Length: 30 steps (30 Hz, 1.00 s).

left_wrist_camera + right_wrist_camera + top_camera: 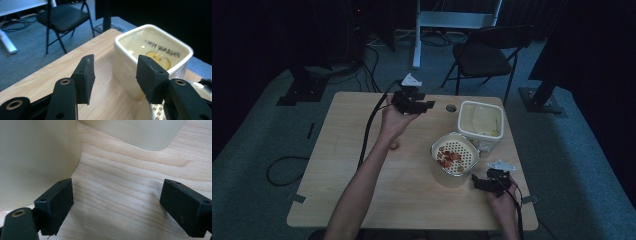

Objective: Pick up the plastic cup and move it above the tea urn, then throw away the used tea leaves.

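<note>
With both tools empty, the left tool [428, 105] part-open and the right tool [473, 181] wide beside the strainer [455, 154], the next move likely called for gripping the tub [478, 120].

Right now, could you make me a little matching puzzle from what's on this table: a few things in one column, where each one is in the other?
Things:
1. round cream pot with a perforated insert
2. square cream tub
3. left gripper
4. right gripper

Places:
A. far right of the wooden table
B. held up above the table's far middle
C. near right edge, low
D. just in front of the tub

Pairs: 1-D, 2-A, 3-B, 4-C
</note>
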Each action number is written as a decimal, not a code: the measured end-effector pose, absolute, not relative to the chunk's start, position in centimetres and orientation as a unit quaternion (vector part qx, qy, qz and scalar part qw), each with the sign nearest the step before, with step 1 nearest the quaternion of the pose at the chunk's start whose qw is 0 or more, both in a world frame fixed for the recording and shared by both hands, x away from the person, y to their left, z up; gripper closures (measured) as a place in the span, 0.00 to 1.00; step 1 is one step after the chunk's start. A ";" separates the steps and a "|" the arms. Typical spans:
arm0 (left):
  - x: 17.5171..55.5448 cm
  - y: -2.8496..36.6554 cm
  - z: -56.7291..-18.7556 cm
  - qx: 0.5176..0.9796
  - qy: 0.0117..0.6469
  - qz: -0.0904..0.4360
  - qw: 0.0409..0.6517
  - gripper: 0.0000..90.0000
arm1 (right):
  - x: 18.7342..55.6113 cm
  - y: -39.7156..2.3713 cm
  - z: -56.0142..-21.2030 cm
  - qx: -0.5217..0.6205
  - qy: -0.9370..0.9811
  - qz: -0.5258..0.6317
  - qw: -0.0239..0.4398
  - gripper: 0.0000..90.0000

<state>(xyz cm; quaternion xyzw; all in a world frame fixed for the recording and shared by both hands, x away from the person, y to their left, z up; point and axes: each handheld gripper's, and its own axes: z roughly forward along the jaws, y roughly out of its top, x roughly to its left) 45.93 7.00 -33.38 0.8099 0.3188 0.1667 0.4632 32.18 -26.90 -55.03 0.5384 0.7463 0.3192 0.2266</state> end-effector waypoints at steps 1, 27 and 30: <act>45.7 7.6 -33.5 0.808 0.322 0.174 0.462 0.55 | 32.2 -26.9 -55.0 0.538 0.746 0.319 0.226 0.13; 40.4 19.1 -44.3 0.770 0.407 0.193 0.452 0.34 | 32.1 -26.9 -55.0 0.536 0.747 0.322 0.226 0.15; 40.6 19.2 -46.3 0.773 0.408 0.191 0.446 0.30 | 32.1 -26.9 -55.0 0.536 0.747 0.322 0.226 0.15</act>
